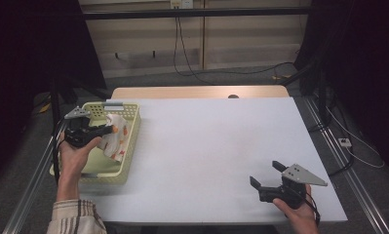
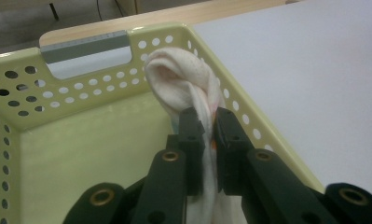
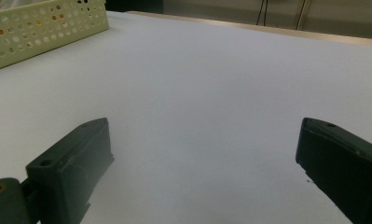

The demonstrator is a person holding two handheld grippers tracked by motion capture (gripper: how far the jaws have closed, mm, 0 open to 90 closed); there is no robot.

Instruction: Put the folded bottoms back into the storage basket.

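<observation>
Left tongs [image 2: 209,128] clamped on white cloth [image 2: 183,86] inside basket [image 2: 230,98], counter's 9 o'clock. Right tongs [image 1: 269,175] gaping, empty. Judged mid-pickup; next, lift cloth clear of rim.

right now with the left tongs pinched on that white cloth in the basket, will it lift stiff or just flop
Likely floppy: the cloth bunches into a soft twisted fold above the left tongs and hangs loose below them. Probably light, since a small pinch carries it. It may drag on the basket wall beside it as it comes out.
</observation>
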